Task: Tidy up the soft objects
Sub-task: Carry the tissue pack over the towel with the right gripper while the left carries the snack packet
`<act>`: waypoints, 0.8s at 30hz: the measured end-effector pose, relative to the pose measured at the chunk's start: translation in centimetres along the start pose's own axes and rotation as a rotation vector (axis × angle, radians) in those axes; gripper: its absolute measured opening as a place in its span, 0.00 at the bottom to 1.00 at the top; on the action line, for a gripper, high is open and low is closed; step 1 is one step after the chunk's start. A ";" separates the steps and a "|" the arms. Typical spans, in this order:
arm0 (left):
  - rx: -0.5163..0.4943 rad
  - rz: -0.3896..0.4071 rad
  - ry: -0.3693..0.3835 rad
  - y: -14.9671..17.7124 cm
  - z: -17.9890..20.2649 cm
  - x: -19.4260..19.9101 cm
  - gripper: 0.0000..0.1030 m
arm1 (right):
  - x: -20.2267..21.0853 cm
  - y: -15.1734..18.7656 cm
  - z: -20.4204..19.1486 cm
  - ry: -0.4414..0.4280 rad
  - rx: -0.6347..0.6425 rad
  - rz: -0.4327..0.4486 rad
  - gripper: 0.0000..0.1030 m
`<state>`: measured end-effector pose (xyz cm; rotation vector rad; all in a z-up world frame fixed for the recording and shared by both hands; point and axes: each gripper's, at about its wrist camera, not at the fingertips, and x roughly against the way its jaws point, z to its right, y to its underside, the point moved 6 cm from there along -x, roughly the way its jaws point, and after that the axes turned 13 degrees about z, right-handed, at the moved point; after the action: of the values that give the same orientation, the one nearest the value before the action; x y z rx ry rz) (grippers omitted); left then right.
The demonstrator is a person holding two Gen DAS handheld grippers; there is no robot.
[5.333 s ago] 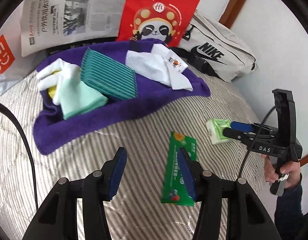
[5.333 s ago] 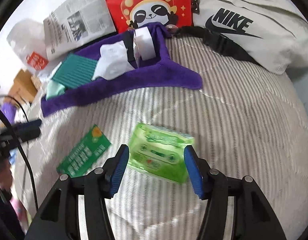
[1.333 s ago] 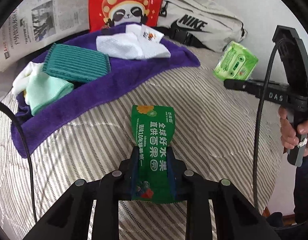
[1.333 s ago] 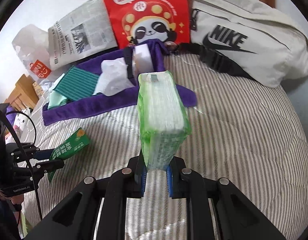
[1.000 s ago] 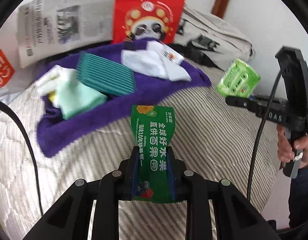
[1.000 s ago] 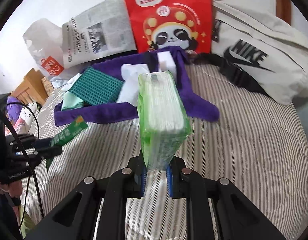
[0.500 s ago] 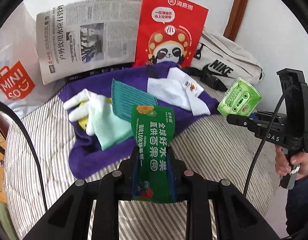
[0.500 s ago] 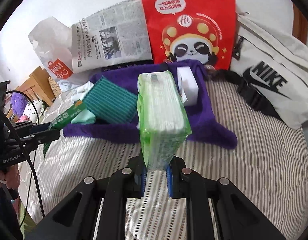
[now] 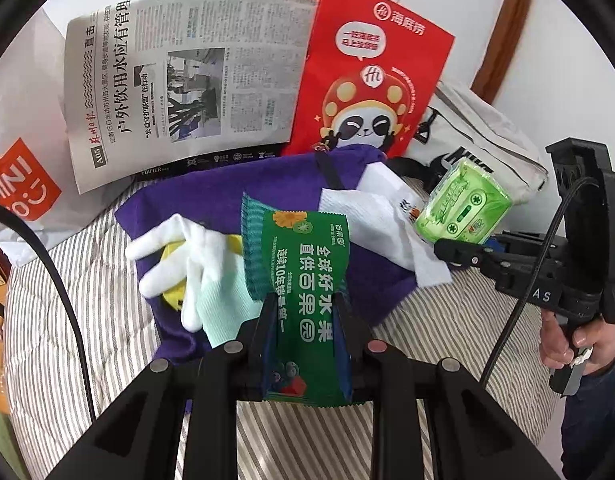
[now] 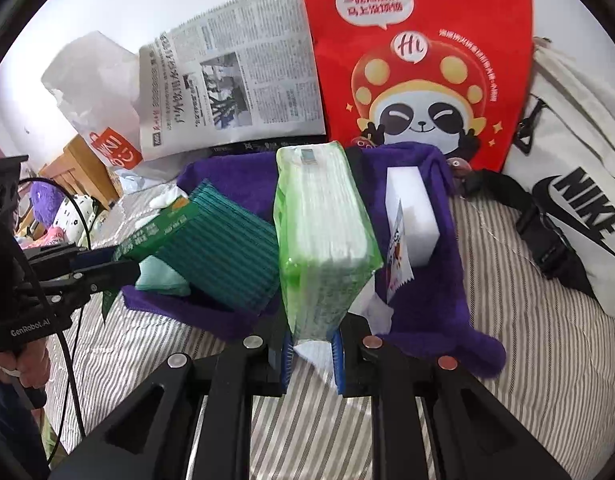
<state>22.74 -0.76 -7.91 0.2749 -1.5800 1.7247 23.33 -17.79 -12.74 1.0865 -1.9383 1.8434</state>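
My left gripper point(image 9: 306, 322) is shut on a dark green snack packet point(image 9: 305, 280), held upright over the near edge of the purple towel point(image 9: 211, 204). My right gripper point(image 10: 310, 350) is shut on a light green tissue pack point(image 10: 323, 240), raised in front of the same purple towel point(image 10: 427, 312). On the towel lie a teal striped cloth point(image 10: 223, 256), white gloves with a mint cuff point(image 9: 195, 260) and folded white socks point(image 9: 371, 216). The tissue pack point(image 9: 463, 208) and the right gripper's hand show at the right of the left wrist view.
Against the wall behind the towel stand a red panda bag point(image 9: 367, 76), a newspaper point(image 9: 179, 80) and a white Miniso bag point(image 9: 15, 184). A grey Nike bag point(image 10: 579, 208) lies at the right. The bedcover point(image 10: 547, 360) is striped.
Both grippers have carried their packs forward toward the purple towel, which now looms larger and closer in both views. Neither grip has changed.
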 end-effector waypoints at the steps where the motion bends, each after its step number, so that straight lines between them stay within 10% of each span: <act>1: 0.006 -0.003 -0.002 -0.2 -0.2 -0.4 0.23 | -0.4 0.0 0.1 0.000 0.000 -0.004 0.16; 24: 0.016 -0.030 0.003 -2.3 -1.5 -4.5 0.23 | -8.9 2.3 -0.9 -0.058 0.079 -0.205 0.16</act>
<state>27.79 -1.23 -9.24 0.3022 -1.5531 1.7142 27.71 -14.16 -20.02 1.3228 -1.7238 1.8079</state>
